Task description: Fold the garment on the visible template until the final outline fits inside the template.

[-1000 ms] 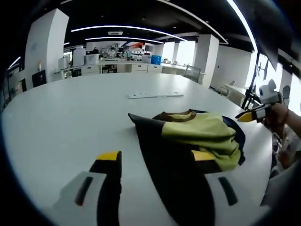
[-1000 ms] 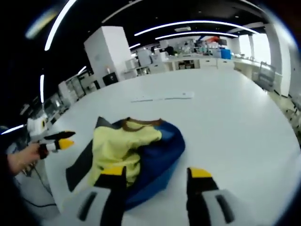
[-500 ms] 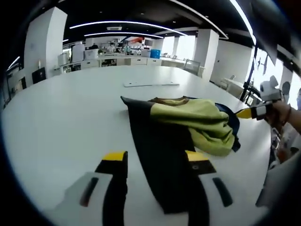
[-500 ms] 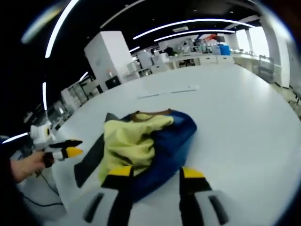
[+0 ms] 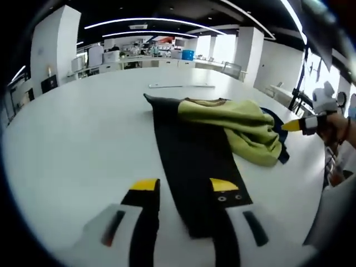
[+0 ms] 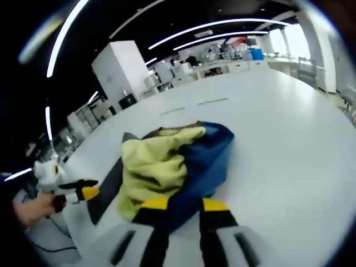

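Left gripper view: the left gripper point(image 5: 184, 188) rises from 6 o'clock with its yellow-tipped jaws apart, a narrow gap between them. The near end of the black template point(image 5: 192, 153) is seen at that gap; whether it is touched cannot be told. The template is laid flat on the white table point(image 5: 72, 139) and runs from 6 o'clock up toward 12 o'clock. The garment point(image 5: 236, 125) is heaped across the far half of the template, spilling to 3 o'clock; a yellow-green layer is on top, with a brown collar at its far edge and a blue part showing at its right side. At 3 o'clock the right gripper point(image 5: 303, 123) is held in a hand point(image 5: 336, 125), its yellow tip pointed at the garment and just apart from it. A thin white strip point(image 5: 181, 85) lies on the table at 12 o'clock.

Right gripper view: the right gripper point(image 6: 181, 204) is seen at 6 o'clock, jaws slightly apart, with the blue edge of the garment point(image 6: 172, 161) at their tips; a grip on it cannot be confirmed. The template point(image 6: 111, 178) shows at 9 o'clock of the heap. The left gripper point(image 6: 75, 193) is seen at 8 o'clock, held in a hand point(image 6: 33, 208).
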`<state>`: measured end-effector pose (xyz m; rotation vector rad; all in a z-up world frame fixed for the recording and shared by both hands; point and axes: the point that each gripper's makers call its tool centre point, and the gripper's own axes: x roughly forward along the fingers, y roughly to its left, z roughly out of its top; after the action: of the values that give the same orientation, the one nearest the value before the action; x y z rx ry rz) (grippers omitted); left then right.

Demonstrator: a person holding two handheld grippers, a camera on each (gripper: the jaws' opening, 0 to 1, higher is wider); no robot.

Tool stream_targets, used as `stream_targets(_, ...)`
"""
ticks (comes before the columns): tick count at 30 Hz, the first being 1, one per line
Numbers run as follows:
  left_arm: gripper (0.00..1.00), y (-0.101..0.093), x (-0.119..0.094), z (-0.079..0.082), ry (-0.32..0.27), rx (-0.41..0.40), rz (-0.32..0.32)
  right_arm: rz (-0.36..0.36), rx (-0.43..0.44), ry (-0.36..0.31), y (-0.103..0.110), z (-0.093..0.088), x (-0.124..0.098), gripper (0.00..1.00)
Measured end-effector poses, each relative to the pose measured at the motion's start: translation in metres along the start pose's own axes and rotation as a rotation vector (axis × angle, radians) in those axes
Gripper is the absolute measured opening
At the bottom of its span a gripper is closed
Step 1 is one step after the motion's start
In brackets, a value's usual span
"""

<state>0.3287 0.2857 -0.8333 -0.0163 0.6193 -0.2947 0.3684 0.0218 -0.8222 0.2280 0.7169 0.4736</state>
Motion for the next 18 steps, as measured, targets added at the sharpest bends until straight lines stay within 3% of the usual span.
stream_targets(7,0.24,0.0081,0.0012,-0.0054,0.006,0.047,0.019,-0.030,-0.021,-0.021,-0.0017,0.0006,-0.0014,0.00)
stream_targets(10,0.22,0.0073,0.0013,-0.0084,0.006,0.092,0.032,-0.031,-0.025,-0.033,0.0009,0.0024,-0.0019,0.00)
stream_targets(18,0.10,0.0005,0.0035,-0.0089,-0.014,0.079,0.028,-0.036,-0.053,-0.043,0.0002,0.0048,-0.0032,0.00)
